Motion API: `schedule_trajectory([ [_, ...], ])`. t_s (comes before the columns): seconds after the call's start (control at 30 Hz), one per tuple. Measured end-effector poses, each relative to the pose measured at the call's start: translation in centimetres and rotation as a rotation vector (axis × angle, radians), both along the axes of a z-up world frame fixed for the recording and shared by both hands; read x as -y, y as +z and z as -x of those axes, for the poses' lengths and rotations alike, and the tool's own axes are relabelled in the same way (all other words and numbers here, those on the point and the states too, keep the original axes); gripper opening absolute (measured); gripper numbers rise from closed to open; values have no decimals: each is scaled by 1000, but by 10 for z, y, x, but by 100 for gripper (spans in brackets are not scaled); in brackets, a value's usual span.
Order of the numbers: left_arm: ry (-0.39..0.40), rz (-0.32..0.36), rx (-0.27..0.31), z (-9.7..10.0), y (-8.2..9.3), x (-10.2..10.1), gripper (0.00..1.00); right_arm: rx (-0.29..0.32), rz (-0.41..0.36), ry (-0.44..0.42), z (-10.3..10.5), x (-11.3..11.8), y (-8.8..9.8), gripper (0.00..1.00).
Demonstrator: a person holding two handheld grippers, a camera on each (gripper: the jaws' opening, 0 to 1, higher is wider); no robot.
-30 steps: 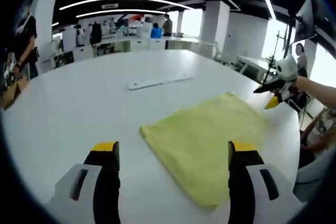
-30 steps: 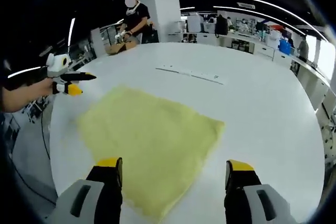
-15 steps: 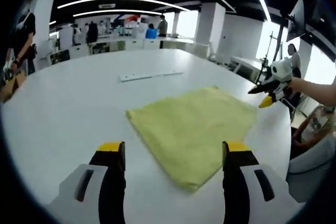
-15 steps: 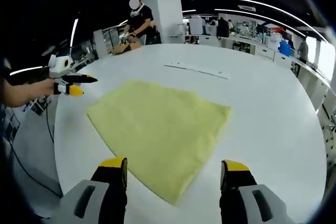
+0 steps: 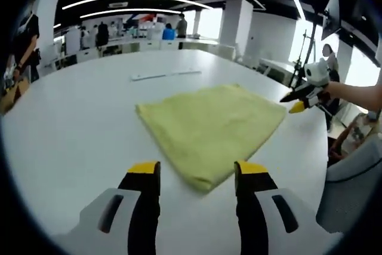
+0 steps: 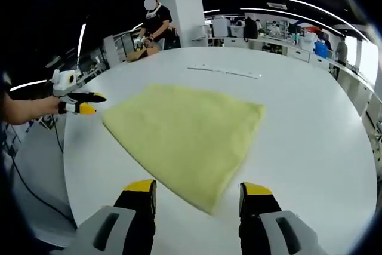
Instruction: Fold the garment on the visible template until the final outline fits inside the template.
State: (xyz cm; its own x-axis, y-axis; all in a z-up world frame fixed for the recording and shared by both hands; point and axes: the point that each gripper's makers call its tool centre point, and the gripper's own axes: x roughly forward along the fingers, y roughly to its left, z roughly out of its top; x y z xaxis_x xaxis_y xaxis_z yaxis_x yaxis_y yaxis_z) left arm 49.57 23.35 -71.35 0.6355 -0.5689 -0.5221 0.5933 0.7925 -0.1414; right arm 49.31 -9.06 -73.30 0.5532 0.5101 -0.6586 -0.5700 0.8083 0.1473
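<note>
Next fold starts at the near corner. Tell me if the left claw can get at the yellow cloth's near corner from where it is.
Probably yes. The left claw is open, its jaws straddling the near corner of the yellow cloth, which lies flat on the white table. Nothing lies between them.

Yellow garment (image 6: pixel 185 135) lies flat on white table (image 6: pixel 310 129); right tongs (image 6: pixel 197 190) parted, empty, near its corner.

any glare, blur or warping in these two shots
Left gripper view: fisheye bends the white table edge; ceiling light strips and windows blow out; the yellow cloth is evenly lit, no hard shadow. Right gripper view: same curvature, the cloth's near corner looks slightly soft.
</note>
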Motion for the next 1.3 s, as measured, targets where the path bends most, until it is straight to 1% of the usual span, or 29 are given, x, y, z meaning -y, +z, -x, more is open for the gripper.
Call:
schedule_trajectory([
  [0.17, 13, -1, -25, 5, -10, -3, 36, 3, 4, -6, 6, 0, -4, 40],
  [0.23, 25, -7, -30, 4, -13, -6, 33, 1, 1, -17, 6, 1, -6, 38],
  [0.3, 34, 4, -41, 3, -18, -7, 28, 4, -1, -25, 6, 2, -7, 37],
  [0.37, 30, 8, -54, 5, -21, -5, 22, 5, 2, -32, 6, 3, -9, 34],
  [0.43, 32, 14, -59, 4, -24, -4, 18, 9, -3, -39, 6, 4, -10, 31],
  [0.5, 37, 36, -76, 5, -26, -2, 15, -7, -19, -48, 7, 5, -12, 28],
  [0.6, 32, 28, -92, 7, -31, -2, 11, -7, -22, -53, 8, 5, -13, 23],
  [0.63, 27, 19, -100, 8, -33, -1, 10, -5, -23, -57, 7, 6, -13, 21],
  [0.7, 20, 22, -110, 10, -35, 0, 6, -1, -23, -61, 7, 8, -13, 16],
  [0.8, 16, 24, -99, 9, -34, -1, 5, 1, -13, -62, 6, 10, -14, 12],
  [0.87, 18, 36, -101, 9, -33, 0, 4, 4, -9, -59, 5, 10, -14, 11],
  [0.93, 14, 33, -101, 9, -33, 1, 4, 5, -1, -58, 5, 11, -15, 9],
  [1.03, 9, 34, -100, 9, -32, 3, 0, 8, 3, -57, 4, 11, -15, 5],
  [1.13, 6, 40, -95, 9, -30, 4, 0, 8, 13, -55, 5, 13, -15, 1],
  [1.17, 4, 41, -95, 9, -29, 4, 0, 2, 15, -58, 5, 14, -16, 0],
  [1.23, 9, 63, -95, 9, -26, 4, 0, 4, 18, -60, 5, 14, -16, 0],
  [1.3, 10, 61, -92, 9, -26, 2, 0, 11, 26, -51, 6, 15, -15, 0],
])
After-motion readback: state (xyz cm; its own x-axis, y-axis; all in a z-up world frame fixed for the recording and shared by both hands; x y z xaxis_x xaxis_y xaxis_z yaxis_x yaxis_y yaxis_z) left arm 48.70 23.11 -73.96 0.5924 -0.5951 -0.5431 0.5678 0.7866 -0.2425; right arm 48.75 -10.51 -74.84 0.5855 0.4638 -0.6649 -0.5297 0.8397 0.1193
